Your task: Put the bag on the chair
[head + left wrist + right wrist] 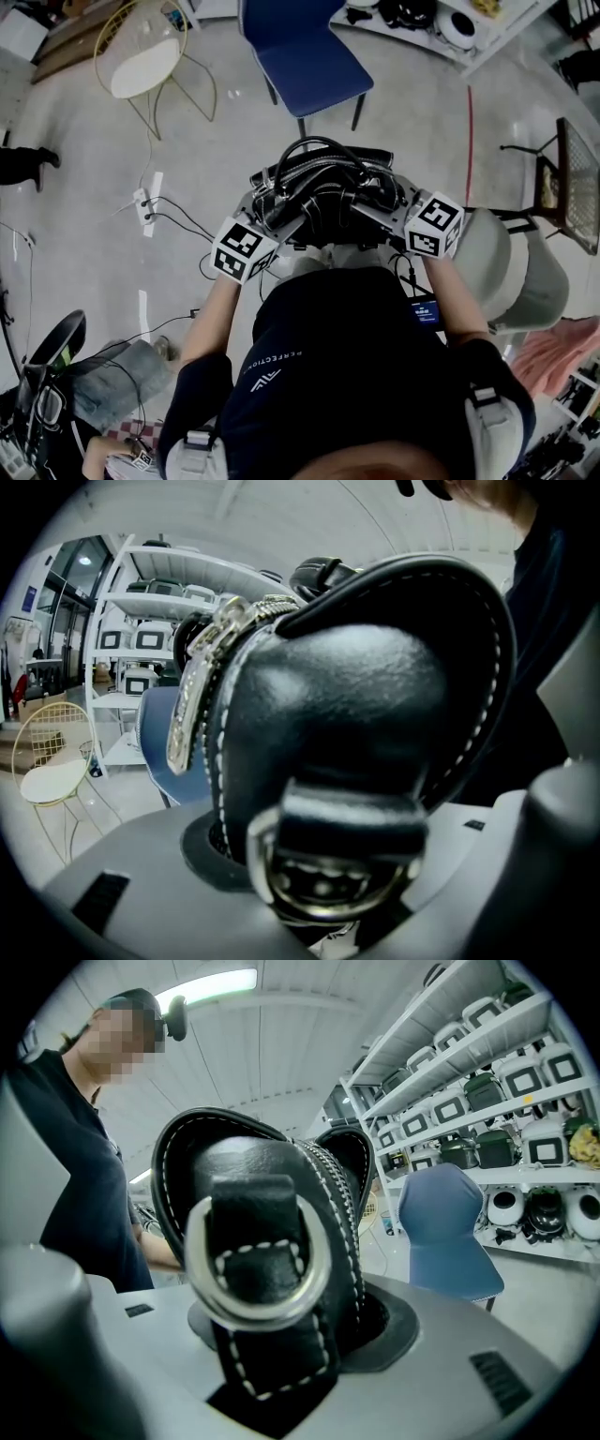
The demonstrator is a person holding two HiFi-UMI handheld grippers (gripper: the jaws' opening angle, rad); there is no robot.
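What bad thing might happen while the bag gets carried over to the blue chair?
1. The bag is up in the air, pinched only at its two ends by the left gripper and the right gripper. If either end slips, it may swing down or fall.
2. Cables lie on the floor near the way to the blue chair. A foot might catch on them.

**Tally by kind**

One black bag [323, 183] at centre. Two grippers: left gripper [270, 208] at its eight o'clock, right gripper [382, 204] at four. One blue chair [305, 52] at twelve. One wire chair [141, 56] at ten.
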